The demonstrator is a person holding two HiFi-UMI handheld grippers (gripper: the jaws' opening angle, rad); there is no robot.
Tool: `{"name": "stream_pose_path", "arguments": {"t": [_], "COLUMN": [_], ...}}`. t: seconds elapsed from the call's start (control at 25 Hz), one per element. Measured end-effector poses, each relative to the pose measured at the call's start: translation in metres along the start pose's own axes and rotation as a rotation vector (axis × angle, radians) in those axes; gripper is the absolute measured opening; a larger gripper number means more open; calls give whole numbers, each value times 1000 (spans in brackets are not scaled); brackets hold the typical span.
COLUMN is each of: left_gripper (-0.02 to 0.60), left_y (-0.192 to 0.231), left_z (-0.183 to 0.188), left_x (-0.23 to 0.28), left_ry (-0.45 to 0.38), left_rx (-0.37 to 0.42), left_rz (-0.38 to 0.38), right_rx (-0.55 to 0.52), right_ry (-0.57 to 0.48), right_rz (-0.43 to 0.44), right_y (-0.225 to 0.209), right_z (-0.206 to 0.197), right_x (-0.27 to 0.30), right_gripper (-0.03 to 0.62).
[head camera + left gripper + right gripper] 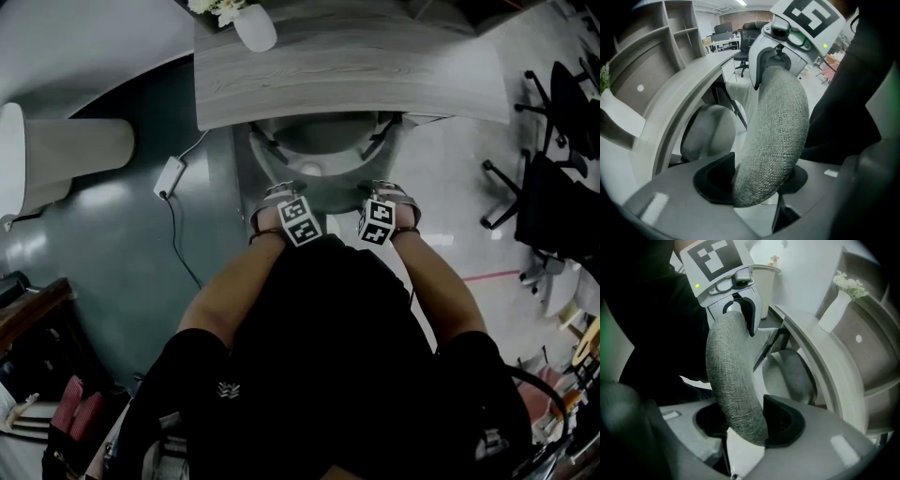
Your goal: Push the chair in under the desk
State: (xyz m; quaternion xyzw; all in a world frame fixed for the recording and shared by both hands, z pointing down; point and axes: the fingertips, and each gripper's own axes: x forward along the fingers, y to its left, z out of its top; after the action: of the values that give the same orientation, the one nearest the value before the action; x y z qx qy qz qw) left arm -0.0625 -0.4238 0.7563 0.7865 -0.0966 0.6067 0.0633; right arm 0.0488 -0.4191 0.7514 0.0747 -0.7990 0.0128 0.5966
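A downward view over a person's dark-clothed shoulders and forearms is shown. At the far left, a pale round pedestal [80, 150] is seen on the grey floor. Just right of it, a white power adapter [169, 176] lies with its cable trailing toward the viewer. On the far left corner of a curved grey wood desk [375, 75], a white vase [255, 28] with pale flowers [214, 7] is stood.

The chair [323, 141], upholstered in grey fabric, is placed at the near edge of the desk, in the middle of the scene. Its seat is tucked beneath the desktop and only its curved backrest [780, 122] stands clear, toward the person.

The left gripper [281, 192] is pointed steeply down onto the left part of the backrest's top rim. In the left gripper view its jaws are closed around the padded rim, and the fabric fills the gap between the black pads [717, 180].

The right gripper [389, 190] is set just beside it on the right part of the same rim. In the right gripper view the rim is likewise clamped between its jaws, with the fabric against both pads [785, 420].

At the far right, black office chairs [562, 197] are parked well apart from the desk.
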Motion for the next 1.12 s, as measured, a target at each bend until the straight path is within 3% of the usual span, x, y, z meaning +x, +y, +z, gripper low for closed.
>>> {"name": "stream_pose_path", "arguments": {"t": [0.32,0.64,0.8,1.0,1.12], "left_gripper": [242,209,143,8,6], "left_y": [-7,-14,-2,31,49], "left_z": [-3,1,11,36,49], "left_x": [-17,-81,-119,-186,-231], "left_ry": [-87,-238,-372,-634,-783], "left_rx": [-60,-163,-264,-428,-450], "left_rz": [61,135,222,355,431], "right_rx": [105,246,420,474,597], "right_ry": [-27,-90,-254,-493,-670], "right_rz": [-73,-138,-200,-388,-440], "right_y": [5,10,-6,-44,-64], "right_z": [-2,-6,-1,14,25], "right_x": [-16,-66,-108,-173,-211], "right_gripper": [184,184,178,146,123]}}
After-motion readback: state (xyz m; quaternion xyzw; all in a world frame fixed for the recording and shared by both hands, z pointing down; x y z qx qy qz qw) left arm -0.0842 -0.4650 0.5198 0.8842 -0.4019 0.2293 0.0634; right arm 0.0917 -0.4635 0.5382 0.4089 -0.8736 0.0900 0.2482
